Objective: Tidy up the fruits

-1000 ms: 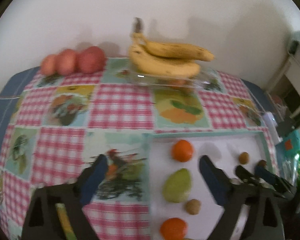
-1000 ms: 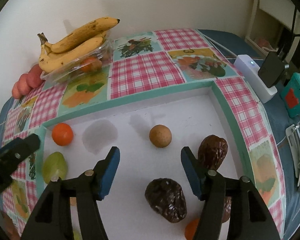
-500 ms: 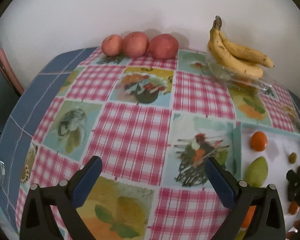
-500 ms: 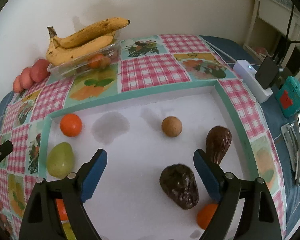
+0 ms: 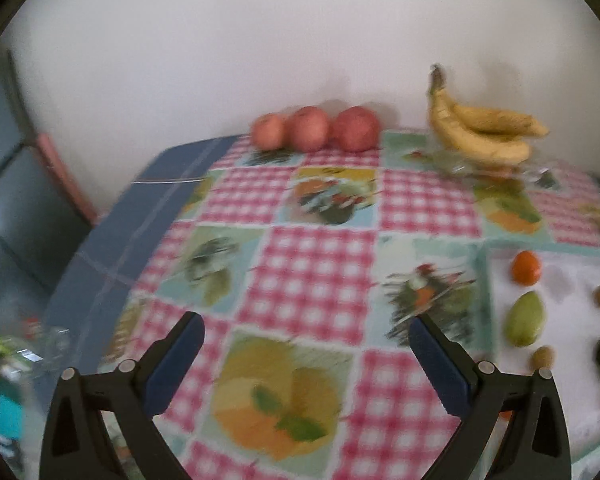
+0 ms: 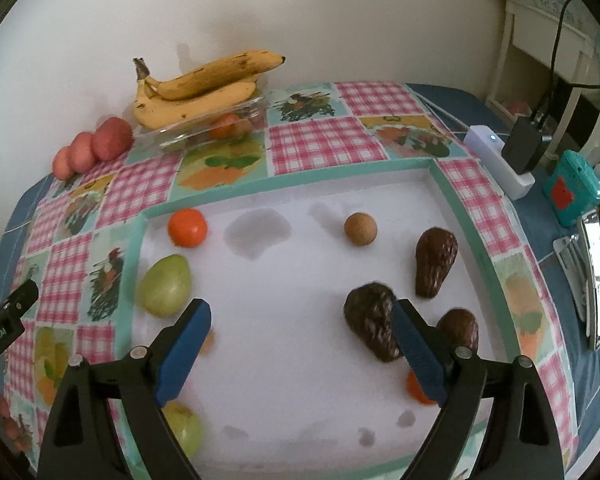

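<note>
Both grippers empty, jaws wide: left gripper (image 5: pixel 306 364) over bare cloth, right gripper (image 6: pixel 300 344) above tray (image 6: pixel 466 216) w/ fruit. Looks like pre-pick; next prob. drop right onto nearest avocado (image 6: pixel 370 326) & close.

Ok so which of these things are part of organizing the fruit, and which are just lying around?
Part of the job: bananas, red apples, orange, green pear, three dark avocados, small brown fruit, white tray.

Just lying about: white charger, black adapter, teal box.
</note>
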Motion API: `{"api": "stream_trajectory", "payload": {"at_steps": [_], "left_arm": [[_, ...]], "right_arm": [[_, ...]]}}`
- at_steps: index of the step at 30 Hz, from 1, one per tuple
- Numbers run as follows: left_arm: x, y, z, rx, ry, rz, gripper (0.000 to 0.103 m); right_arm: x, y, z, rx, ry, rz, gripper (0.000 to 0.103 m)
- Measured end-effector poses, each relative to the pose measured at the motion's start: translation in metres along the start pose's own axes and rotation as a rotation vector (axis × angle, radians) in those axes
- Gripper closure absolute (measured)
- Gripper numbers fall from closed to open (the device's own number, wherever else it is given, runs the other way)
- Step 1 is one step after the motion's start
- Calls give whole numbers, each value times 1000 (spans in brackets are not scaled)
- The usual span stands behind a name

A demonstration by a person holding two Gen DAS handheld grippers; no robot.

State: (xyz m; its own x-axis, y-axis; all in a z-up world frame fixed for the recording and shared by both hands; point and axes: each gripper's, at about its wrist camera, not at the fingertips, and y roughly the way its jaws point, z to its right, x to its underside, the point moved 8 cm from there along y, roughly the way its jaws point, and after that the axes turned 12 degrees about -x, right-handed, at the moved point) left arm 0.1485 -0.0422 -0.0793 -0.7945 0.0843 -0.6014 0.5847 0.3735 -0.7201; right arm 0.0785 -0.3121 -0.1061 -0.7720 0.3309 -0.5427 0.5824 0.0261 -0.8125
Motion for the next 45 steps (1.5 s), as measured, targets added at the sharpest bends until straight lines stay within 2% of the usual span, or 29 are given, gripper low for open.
{"api": "stream_trajectory", "payload": {"at_steps": [2,9,18,31,34,45], "left_arm": [[6,-5,-3,-20,18,-15,0],[32,-19,-6,33,63,-93,0],[56,-33,-28,25,76,-126,0],[68,-61,-42,75,94,-85,0],[71,-64,-43,87,101,-92,0],[76,-64,-58,145,21,-140,0]], "right_arm": [[3,-4,-4,1,-13,0,11],[14,-22,-16,-6,-27,11,11],[41,-42,-28,-2,-66,-21,11],[68,-67,-26,-25,-31,-37,11],[67,-74,-26,-30,-29,-20,11],[68,-82,-44,-40,-102,-9,11]]}}
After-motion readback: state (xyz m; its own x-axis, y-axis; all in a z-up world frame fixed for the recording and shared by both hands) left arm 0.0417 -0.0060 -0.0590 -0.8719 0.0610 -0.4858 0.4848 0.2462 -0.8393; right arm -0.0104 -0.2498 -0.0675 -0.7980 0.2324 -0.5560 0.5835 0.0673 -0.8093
